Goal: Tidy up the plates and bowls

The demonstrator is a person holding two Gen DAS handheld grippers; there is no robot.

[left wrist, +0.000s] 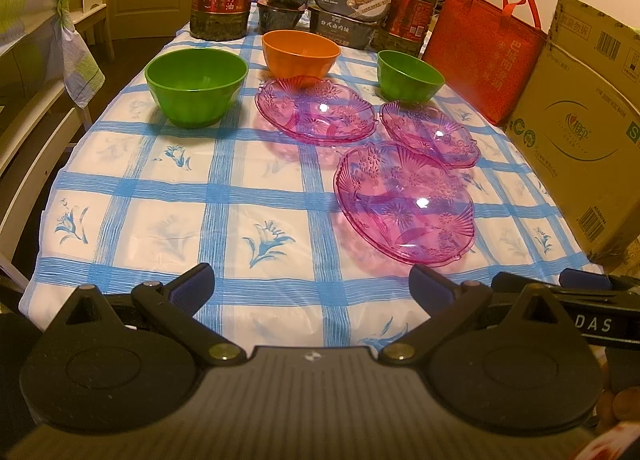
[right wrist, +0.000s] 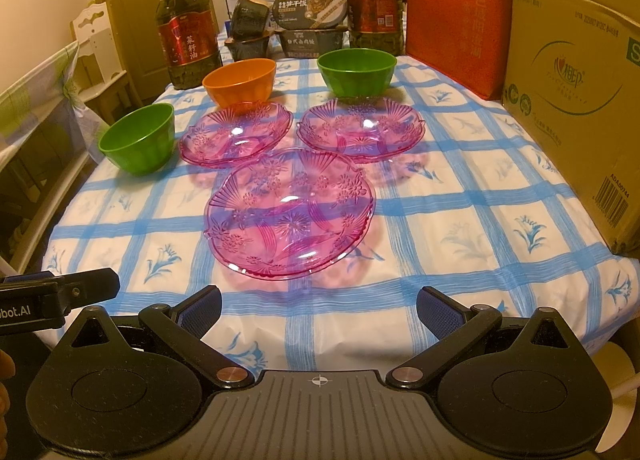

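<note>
both claws hover at the near edge of the surface point(right wrist: 500, 196), side by side, each with its jaws spread wide and holding nothing. the right claw point(right wrist: 318, 310) points almost straight at the nearest pink plate point(right wrist: 290, 214), which lies directly ahead of it and near; from the left claw point(left wrist: 312, 288) the same plate point(left wrist: 404, 200) sits ahead and off to the right. judgement: the right claw is the nearer one for a first grasp, and the plate's near rim is the natural approach edge. the plate is roughly round, so no long axis dictates jaw orientation.

two more pink plates lie beyond it, the left plate point(right wrist: 236, 134) and the right plate point(right wrist: 360, 128), apart from each other and close to the nearest one. three bowls stand upright past the plates: a green bowl point(right wrist: 138, 144) at far left, an orange bowl point(right wrist: 240, 82) just behind the left plate, and a second green bowl point(right wrist: 356, 72) behind the right plate. all plates and bowls appear empty and unstacked, so organizing has not yet begun
</note>
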